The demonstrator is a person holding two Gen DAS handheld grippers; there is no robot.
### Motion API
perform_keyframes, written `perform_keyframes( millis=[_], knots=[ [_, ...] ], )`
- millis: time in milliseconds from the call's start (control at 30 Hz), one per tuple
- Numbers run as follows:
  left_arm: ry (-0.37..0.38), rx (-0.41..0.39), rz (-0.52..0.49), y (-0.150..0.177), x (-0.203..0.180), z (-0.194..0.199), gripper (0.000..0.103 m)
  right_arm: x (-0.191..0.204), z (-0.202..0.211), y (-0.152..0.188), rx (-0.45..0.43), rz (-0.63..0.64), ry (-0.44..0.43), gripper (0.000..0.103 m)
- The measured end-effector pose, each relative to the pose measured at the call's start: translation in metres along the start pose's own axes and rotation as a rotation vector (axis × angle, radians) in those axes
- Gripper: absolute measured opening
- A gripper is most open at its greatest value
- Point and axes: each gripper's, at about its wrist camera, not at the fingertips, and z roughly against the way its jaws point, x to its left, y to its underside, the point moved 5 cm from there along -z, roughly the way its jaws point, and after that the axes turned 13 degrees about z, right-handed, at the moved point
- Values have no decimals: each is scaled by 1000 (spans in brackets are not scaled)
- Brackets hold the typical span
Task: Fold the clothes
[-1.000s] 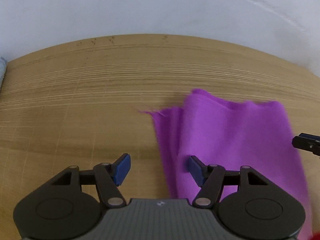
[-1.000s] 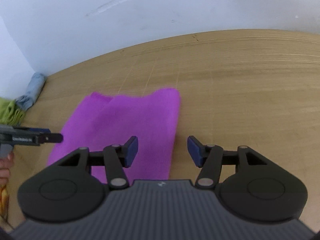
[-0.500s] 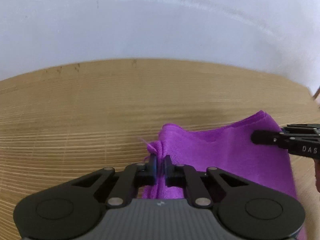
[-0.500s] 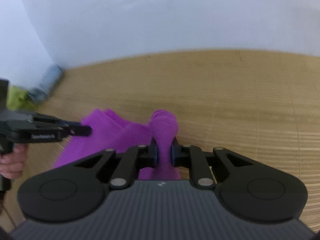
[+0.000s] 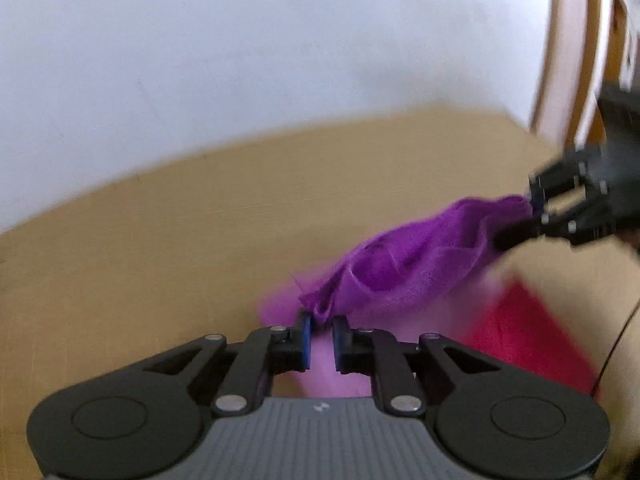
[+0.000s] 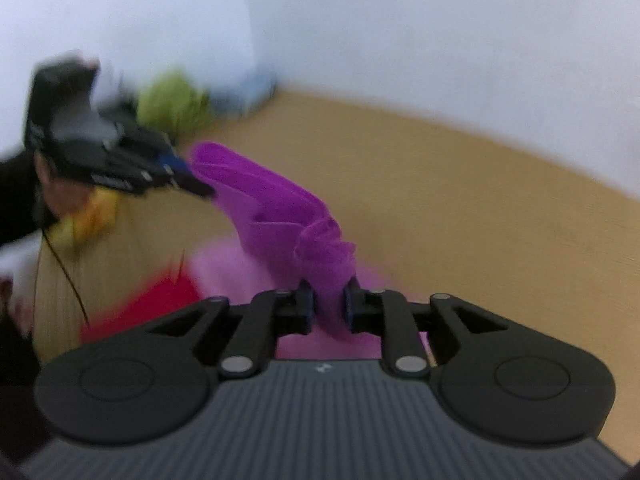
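purple cloth (image 5: pixel 416 268) now lifted off table (image 5: pixel 160 240), stretched between left gripper (image 5: pixel 320 334) and right gripper (image 6: pixel 328 308), both clamping it

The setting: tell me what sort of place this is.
Probably a plain indoor room set up for folding laundry, not clearly any particular room of a home. A bare wooden table stands against a white wall, and spare cloths lie about: a green one in the corner, a red one nearby.
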Motion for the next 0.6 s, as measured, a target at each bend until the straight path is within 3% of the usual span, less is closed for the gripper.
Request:
perform_keyframes(
  millis=[67,200,267,333,367,433,500,600],
  knots=[
    [-11,77,-16,32,-9,1,14,19,2,22,114,20,-5,28],
    [-18,70,19,46,-8,21,19,49,23,39,185,83,38,28],
    [-6,21,24,43,-2,36,22,53,39,33,127,63,51,32],
    [31,-44,19,33,-6,51,32,53,51,25,39,12,81,43],
    [46,-71,22,24,-9,54,42,51,52,22,-7,-20,100,47],
    [68,-96,39,16,-20,47,45,47,49,15,-88,-92,133,48],
    [86,-65,79,13,-25,23,45,40,27,19,-84,-177,147,48],
    [65,-40,93,26,-22,20,43,29,-8,31,-39,-289,166,48]
  ],
)
